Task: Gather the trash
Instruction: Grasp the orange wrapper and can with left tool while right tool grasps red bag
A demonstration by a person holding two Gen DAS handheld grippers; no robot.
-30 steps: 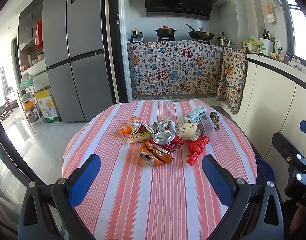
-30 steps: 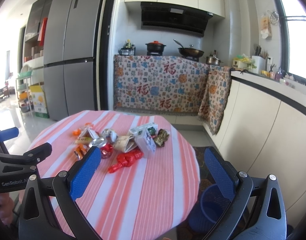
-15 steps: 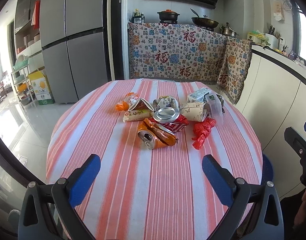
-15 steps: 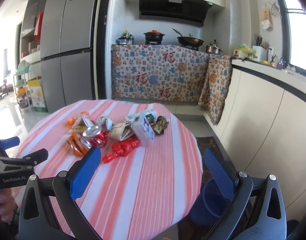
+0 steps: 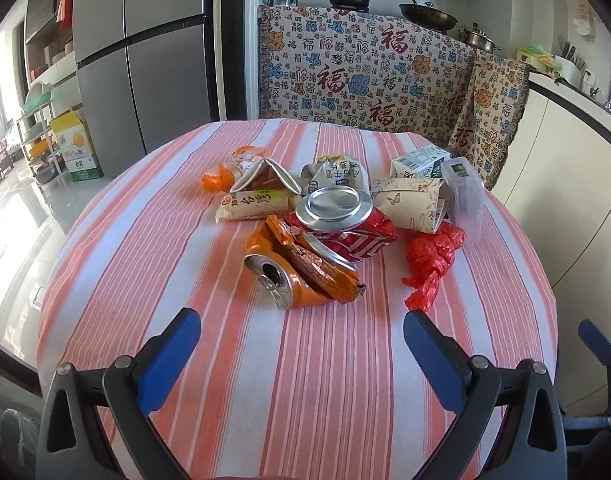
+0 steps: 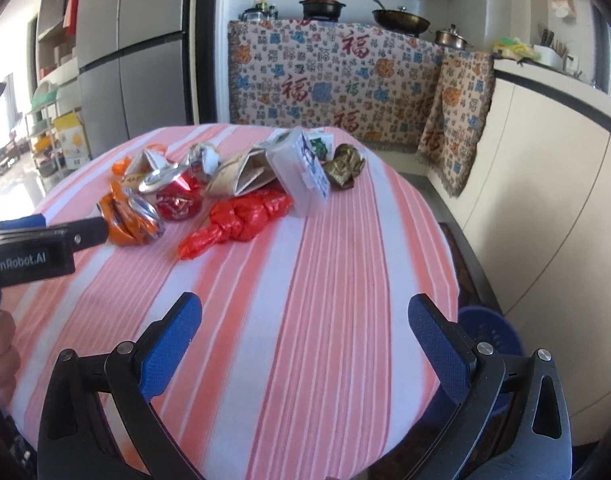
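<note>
A pile of trash lies mid-table on the striped cloth (image 5: 329,376): a crushed orange can (image 5: 281,280), a crushed red can (image 5: 341,220), a knotted red plastic bag (image 5: 431,260), snack wrappers (image 5: 253,204), a paper cup (image 5: 409,202) and a clear plastic box (image 5: 463,194). My left gripper (image 5: 301,326) is open and empty, just short of the orange can. My right gripper (image 6: 303,312) is open and empty over the near right of the table, short of the red bag (image 6: 241,216). A blue bin (image 6: 491,336) stands on the floor by the table's right edge.
The left gripper's body (image 6: 37,244) reaches in from the left of the right wrist view. A grey fridge (image 5: 145,52) and a cloth-draped stove counter (image 5: 365,84) stand behind the table. White cabinets (image 6: 545,184) run along the right.
Both grippers have moved forward and down toward the table; the trash pile appears closer and larger. Both jaws stayed open.
</note>
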